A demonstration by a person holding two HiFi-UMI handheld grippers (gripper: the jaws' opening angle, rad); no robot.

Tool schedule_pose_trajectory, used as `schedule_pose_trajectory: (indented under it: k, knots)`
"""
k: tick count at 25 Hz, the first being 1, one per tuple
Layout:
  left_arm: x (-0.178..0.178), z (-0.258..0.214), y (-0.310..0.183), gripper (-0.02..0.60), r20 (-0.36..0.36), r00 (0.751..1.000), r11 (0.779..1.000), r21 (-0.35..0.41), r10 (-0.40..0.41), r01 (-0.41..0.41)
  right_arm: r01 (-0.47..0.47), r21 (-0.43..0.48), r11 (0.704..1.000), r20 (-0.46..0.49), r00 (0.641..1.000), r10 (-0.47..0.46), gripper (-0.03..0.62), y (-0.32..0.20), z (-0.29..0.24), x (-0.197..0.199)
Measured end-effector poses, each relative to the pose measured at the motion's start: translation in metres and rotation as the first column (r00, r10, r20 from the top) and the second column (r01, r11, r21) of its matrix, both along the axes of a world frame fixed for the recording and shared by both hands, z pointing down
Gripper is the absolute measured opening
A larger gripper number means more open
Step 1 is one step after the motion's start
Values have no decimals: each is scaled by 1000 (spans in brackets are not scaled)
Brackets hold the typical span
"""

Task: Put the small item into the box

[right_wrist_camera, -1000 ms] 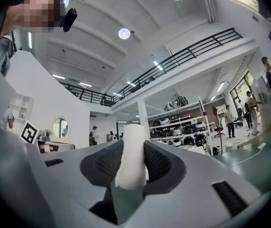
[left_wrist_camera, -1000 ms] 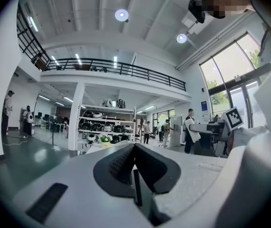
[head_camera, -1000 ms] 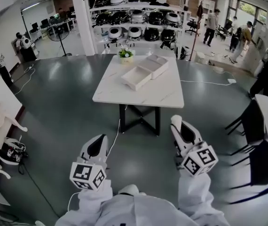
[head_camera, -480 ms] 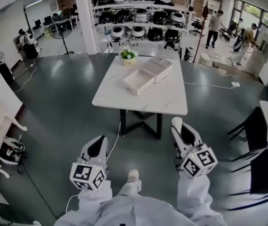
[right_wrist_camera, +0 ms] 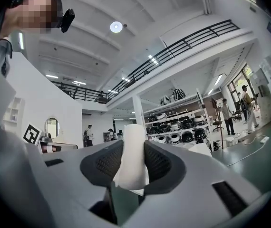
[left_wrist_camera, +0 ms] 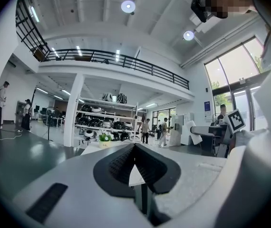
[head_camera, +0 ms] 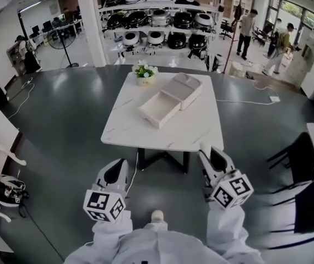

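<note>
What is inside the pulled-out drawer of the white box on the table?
The drawer shows only its white bottom in the head view, with no item seen in it. Its back part, under the box cover, is hidden.

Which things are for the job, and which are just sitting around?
For the job: white item held in the right gripper; box; table.
Just around: flowers; shelf; chair.
</note>
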State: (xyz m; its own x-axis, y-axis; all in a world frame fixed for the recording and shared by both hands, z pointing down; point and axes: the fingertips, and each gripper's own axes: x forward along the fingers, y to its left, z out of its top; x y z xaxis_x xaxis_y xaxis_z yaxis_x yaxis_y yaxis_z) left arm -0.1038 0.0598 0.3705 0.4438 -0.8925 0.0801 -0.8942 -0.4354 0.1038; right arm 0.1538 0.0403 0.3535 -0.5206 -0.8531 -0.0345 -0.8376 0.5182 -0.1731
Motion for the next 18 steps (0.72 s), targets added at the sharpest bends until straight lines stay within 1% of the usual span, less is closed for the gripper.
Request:
schedule_pose_trajectory:
  k: [4, 8, 13, 18]
  knots:
    - [-1, 8, -44, -2, -4, 1000, 1000, -13, 22, -22, -16, -16, 1000, 14, 1000, 16, 121, -42, 7, -4]
    - [-3, 15, -80, -2, -12, 999, 999, -16, 36, -36, -12, -20, 1000, -1, 1000, 12, 121, -73, 13, -12]
    - [-2, 25, -106, -2, -19, 998, 998, -31, 53, -53, -19, -35, 999, -2, 1000, 19, 121, -99, 22, -14]
    - [-4, 32, -127, -2, -27, 999, 998, -45, 48, -49, -26, -56, 998, -3, 1000, 26, 121, -123, 30, -14]
